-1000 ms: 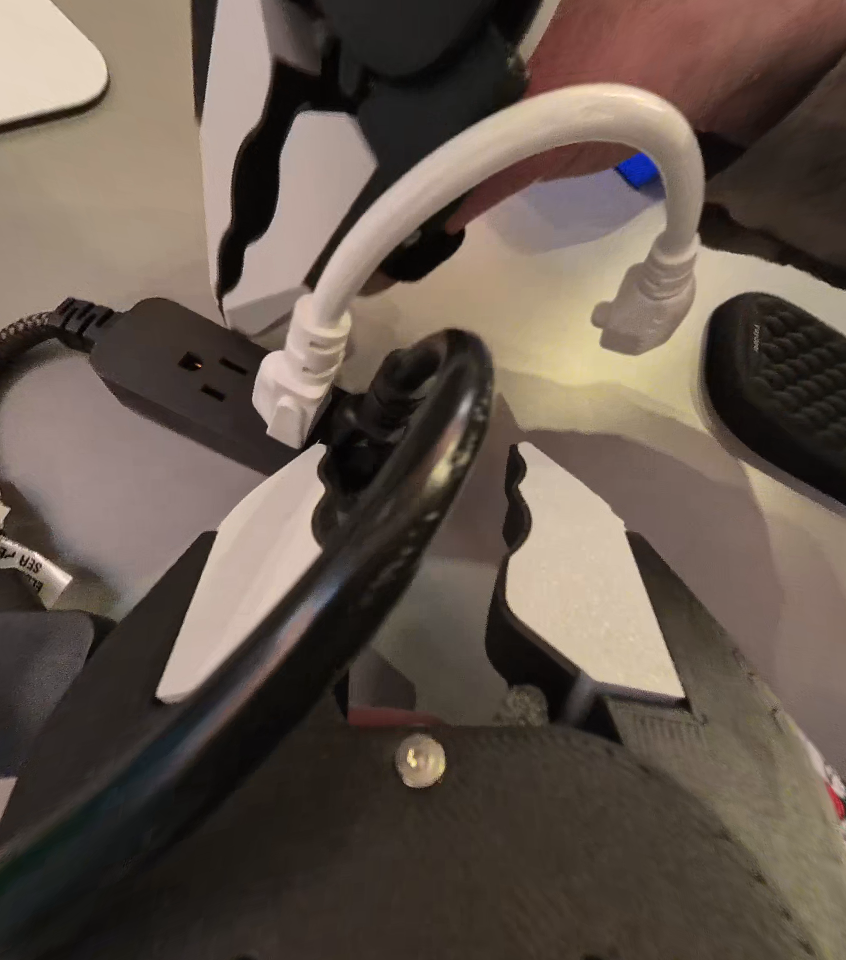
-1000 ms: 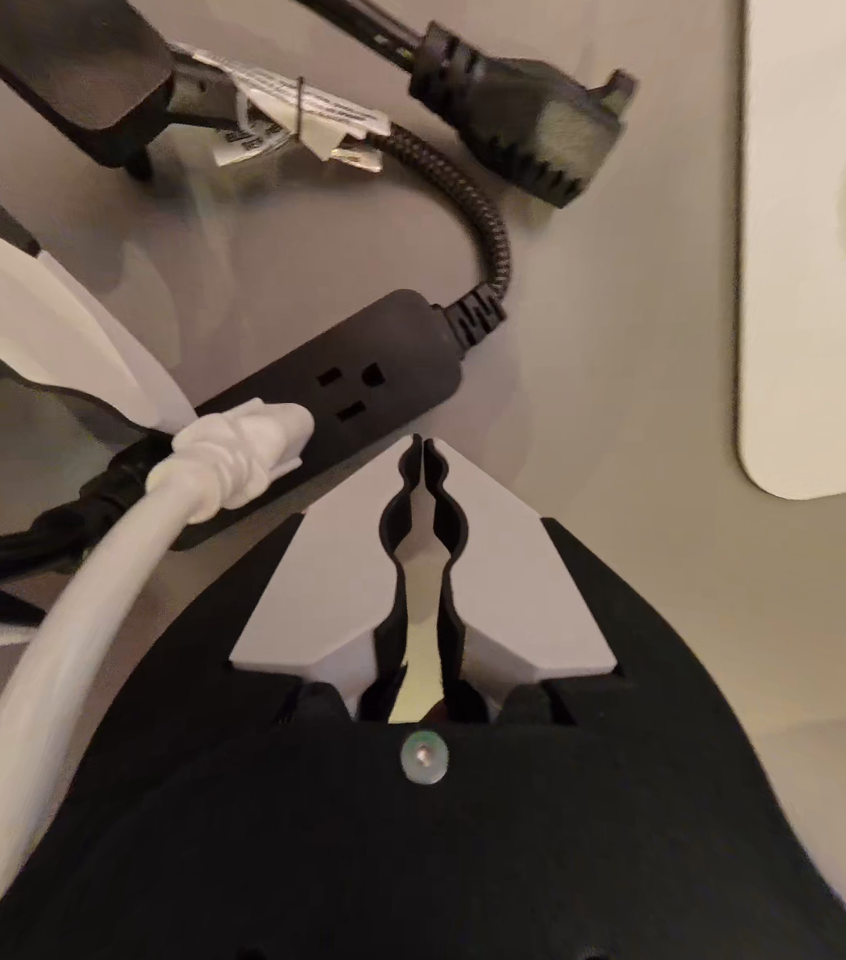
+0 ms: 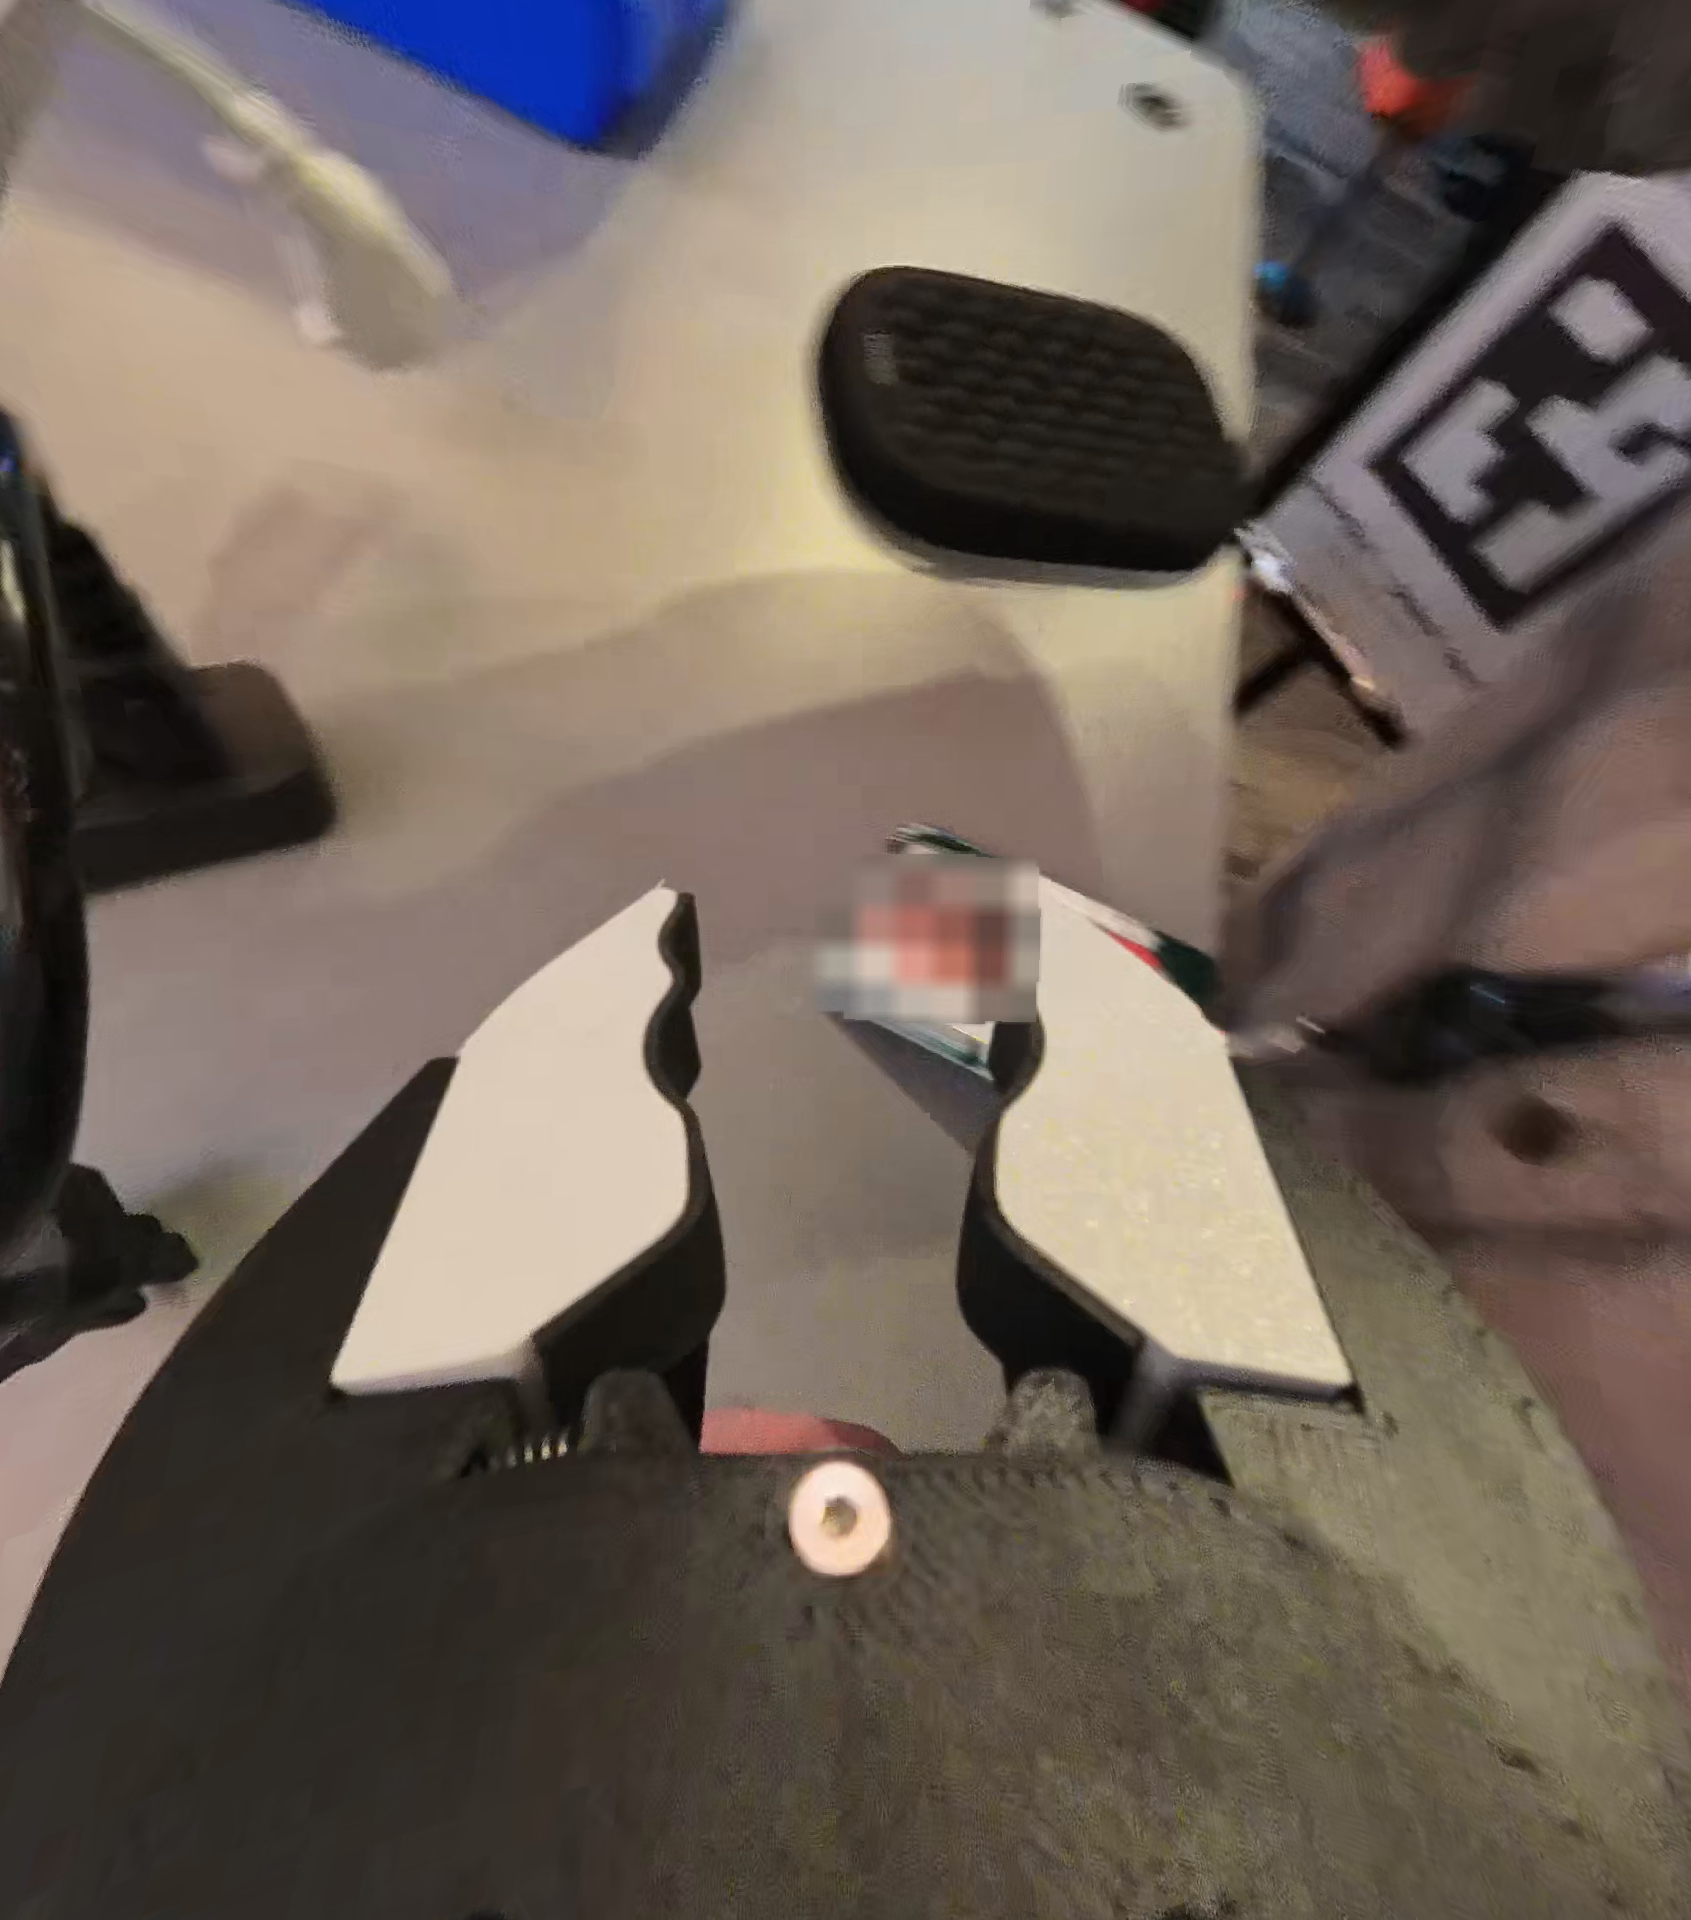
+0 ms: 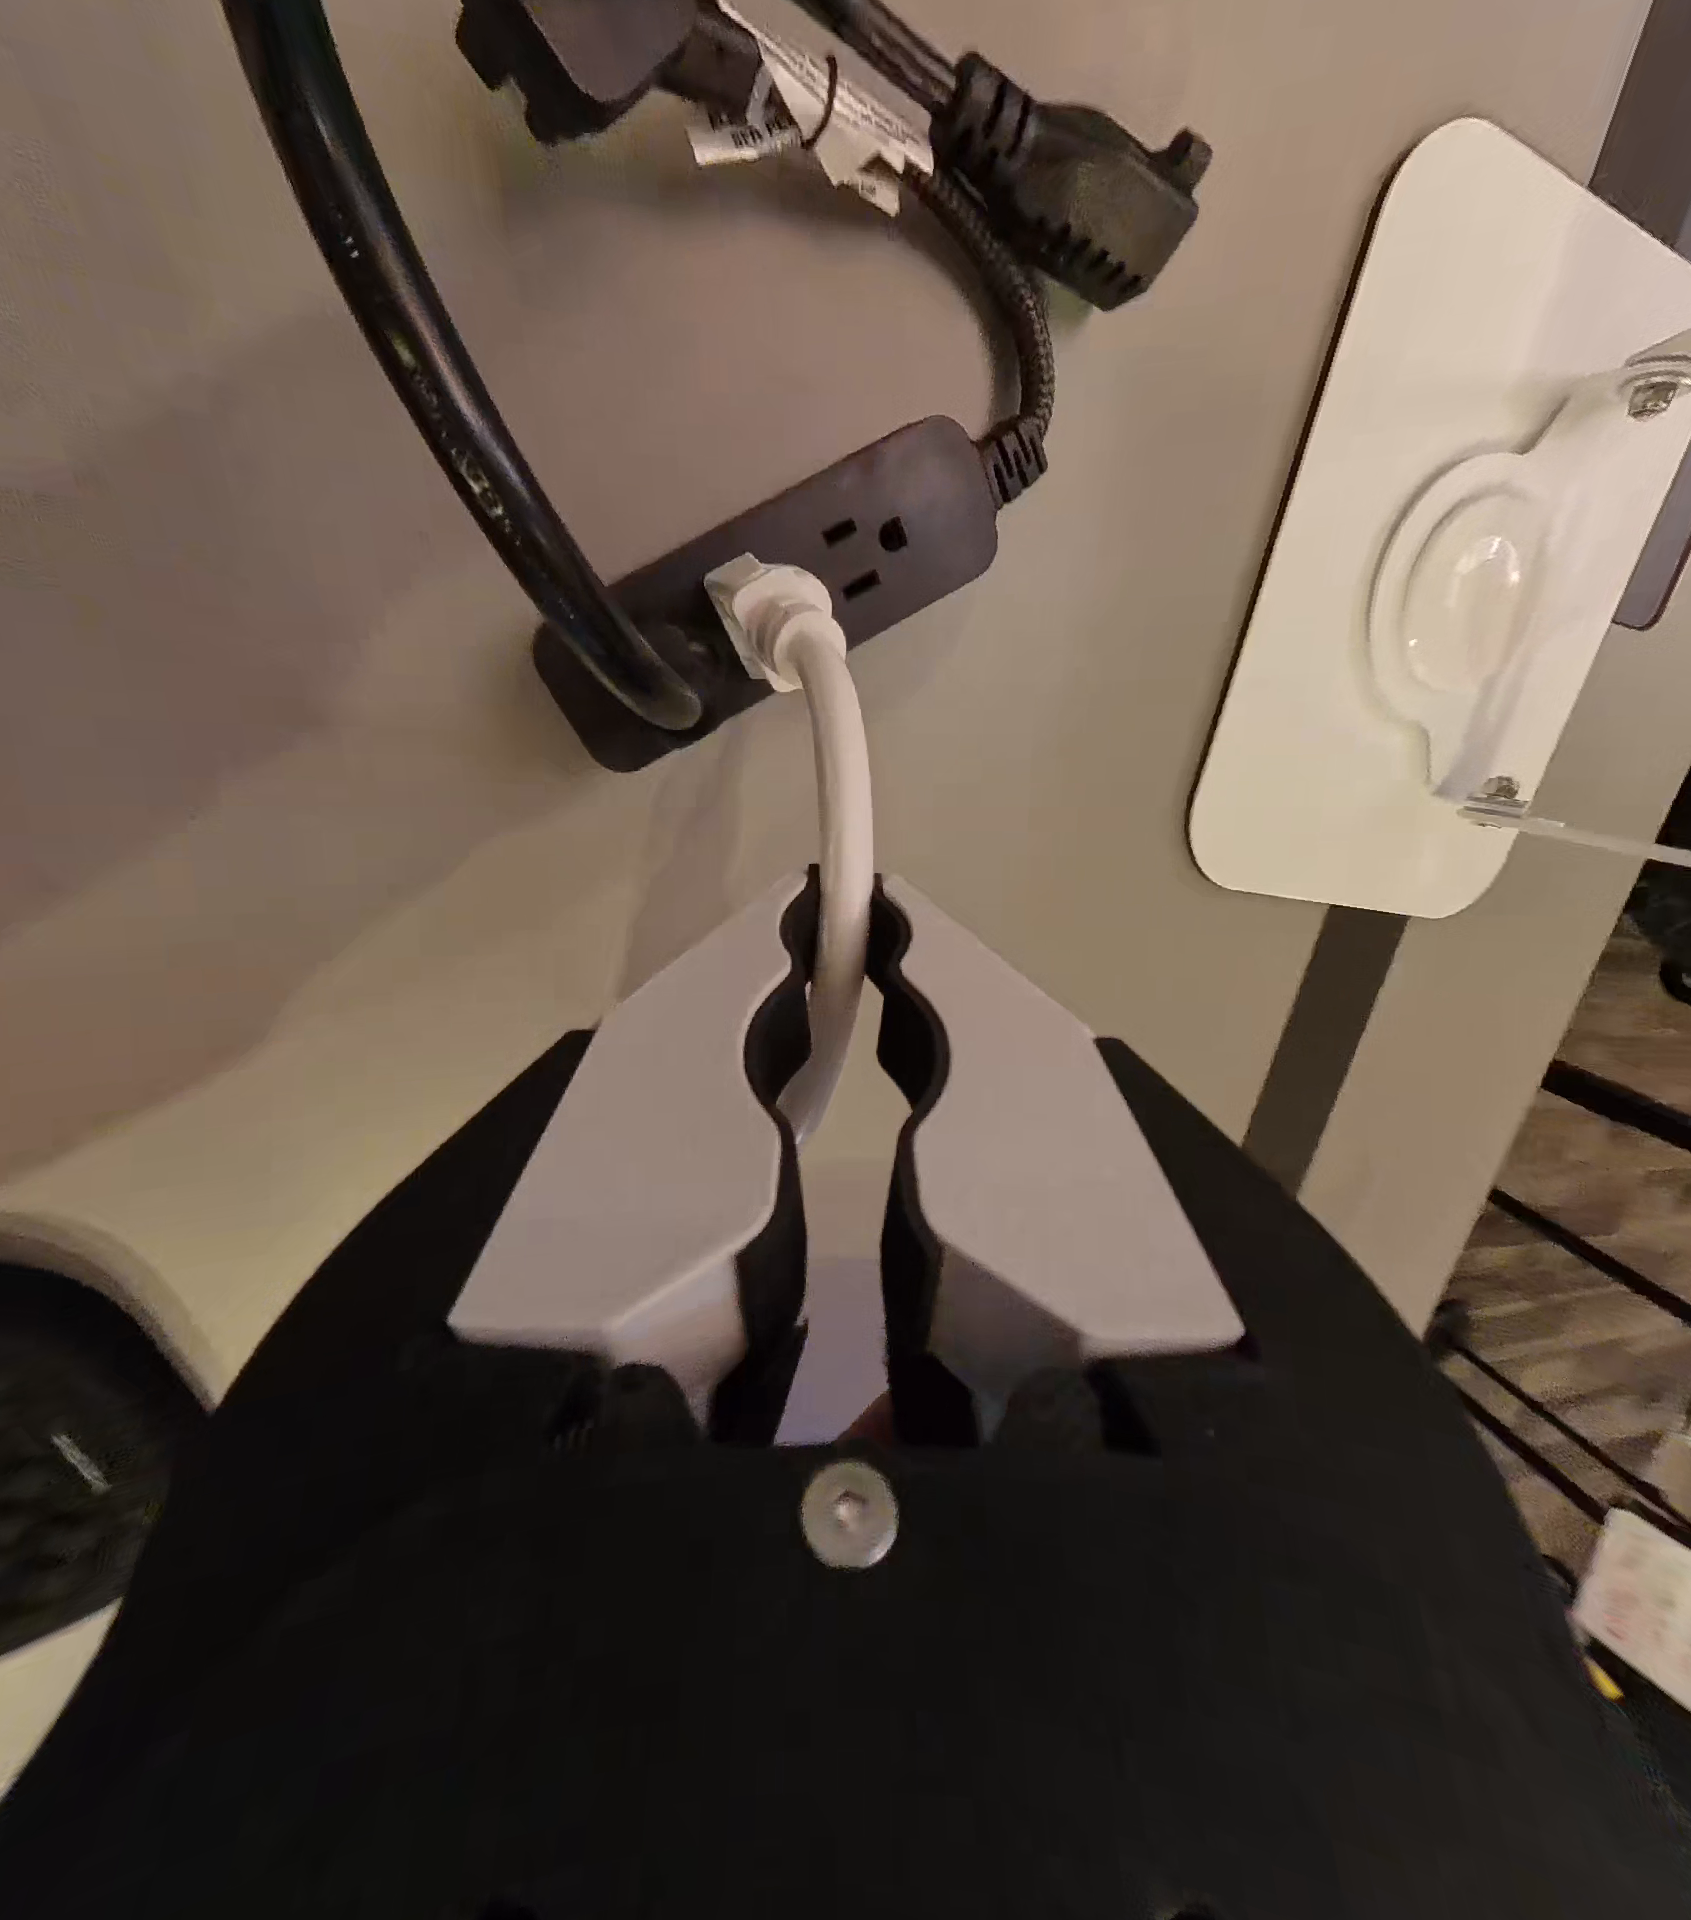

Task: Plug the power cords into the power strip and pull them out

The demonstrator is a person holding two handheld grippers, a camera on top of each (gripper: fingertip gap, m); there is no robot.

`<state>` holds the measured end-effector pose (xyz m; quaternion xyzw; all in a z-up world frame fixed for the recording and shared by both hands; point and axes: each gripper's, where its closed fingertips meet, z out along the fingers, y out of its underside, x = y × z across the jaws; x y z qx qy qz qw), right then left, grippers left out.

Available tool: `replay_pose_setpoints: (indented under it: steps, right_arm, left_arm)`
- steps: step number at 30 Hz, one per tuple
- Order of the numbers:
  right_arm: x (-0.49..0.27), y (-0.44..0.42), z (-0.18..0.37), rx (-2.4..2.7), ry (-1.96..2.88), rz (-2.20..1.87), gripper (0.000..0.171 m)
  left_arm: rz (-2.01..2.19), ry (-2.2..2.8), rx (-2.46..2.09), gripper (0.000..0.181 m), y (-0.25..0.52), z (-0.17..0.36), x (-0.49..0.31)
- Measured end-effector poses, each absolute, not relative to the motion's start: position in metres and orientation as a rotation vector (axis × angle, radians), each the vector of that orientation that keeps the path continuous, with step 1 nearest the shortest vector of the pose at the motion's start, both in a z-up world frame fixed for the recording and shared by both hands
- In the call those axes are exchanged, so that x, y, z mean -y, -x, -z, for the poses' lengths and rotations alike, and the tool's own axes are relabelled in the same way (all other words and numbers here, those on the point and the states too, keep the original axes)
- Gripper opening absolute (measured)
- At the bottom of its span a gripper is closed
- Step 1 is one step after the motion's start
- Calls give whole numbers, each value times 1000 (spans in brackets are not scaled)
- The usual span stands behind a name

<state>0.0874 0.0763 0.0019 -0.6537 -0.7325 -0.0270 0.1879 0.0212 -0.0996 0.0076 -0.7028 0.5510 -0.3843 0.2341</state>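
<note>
The black power strip lies on the grey table. A white plug sits in its middle outlet, and a thick black cord is plugged in at its near-left end. The outlet by the braided lead is free. My right gripper is shut on the white cord a short way behind its plug. My left gripper is open and empty, off to the right of the strip's end and the black cord. The left wrist view is blurred.
A loose black plug and a tagged braided lead lie beyond the strip. A white stand plate is at the right, near the table's edge. A black textured pad lies on the pale mat. A wire shelf stands beside the table. Spacing between my two grippers at the tips: around 20 cm.
My right gripper has drawn back from the strip and now grips the white cord. My left gripper has swung right, away from the black cord and strip.
</note>
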Motion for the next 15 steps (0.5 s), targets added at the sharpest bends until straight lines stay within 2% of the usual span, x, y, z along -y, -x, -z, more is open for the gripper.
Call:
replay_pose_setpoints:
  steps: [4,7,10,15]
  right_arm:
    - [-92,-96,-4,2197,1664,196,4]
    - [-105,-97,-5,2278,1509,276,4]
    - [-113,-93,-7,2342,1352,360,4]
    - [-114,-88,-9,2399,1249,391,4]
  left_arm:
    - [1070,1782,-1551,45,7,-70,89]
    - [836,1715,-1449,43,22,-94,24]
    - [573,1677,-1468,48,23,-71,-49]
    - [231,1658,-1872,67,11,26,-115]
